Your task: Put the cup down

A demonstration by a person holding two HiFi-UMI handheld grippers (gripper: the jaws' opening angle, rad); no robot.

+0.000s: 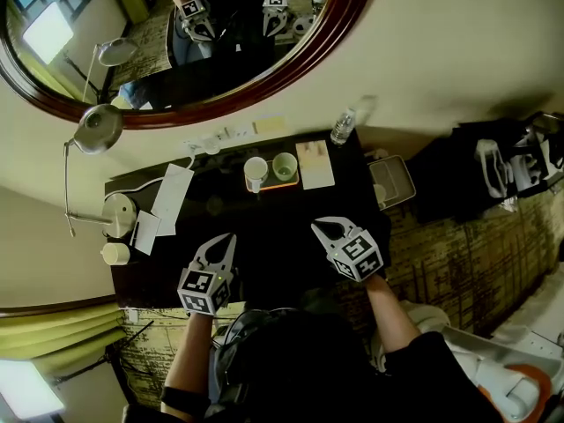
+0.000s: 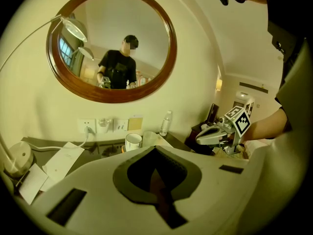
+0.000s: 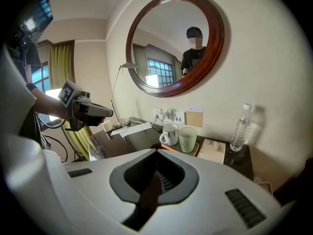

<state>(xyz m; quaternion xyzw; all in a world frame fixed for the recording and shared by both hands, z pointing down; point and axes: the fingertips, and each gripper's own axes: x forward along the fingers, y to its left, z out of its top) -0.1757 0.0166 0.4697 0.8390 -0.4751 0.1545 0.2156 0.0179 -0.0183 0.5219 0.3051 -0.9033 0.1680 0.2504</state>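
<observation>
On the far side of the dark table (image 1: 264, 236) an orange tray (image 1: 270, 186) carries a white mug (image 1: 256, 173) and a pale green glass cup (image 1: 285, 166), both upright. In the right gripper view the mug (image 3: 170, 133) and the glass cup (image 3: 187, 139) stand side by side ahead of the jaws. My left gripper (image 1: 230, 238) hovers over the table's near left part, shut with nothing in it. Over the near right part hangs my right gripper (image 1: 318, 227), also shut and holding nothing. Both grippers are well short of the tray.
A water bottle (image 1: 342, 128) and a booklet (image 1: 315, 164) lie right of the tray. Papers (image 1: 171, 199) and a desk lamp (image 1: 99, 128) occupy the left end. A round mirror (image 1: 291, 69) hangs on the wall. A white bin (image 1: 394, 181) and bags (image 1: 502, 166) sit to the right.
</observation>
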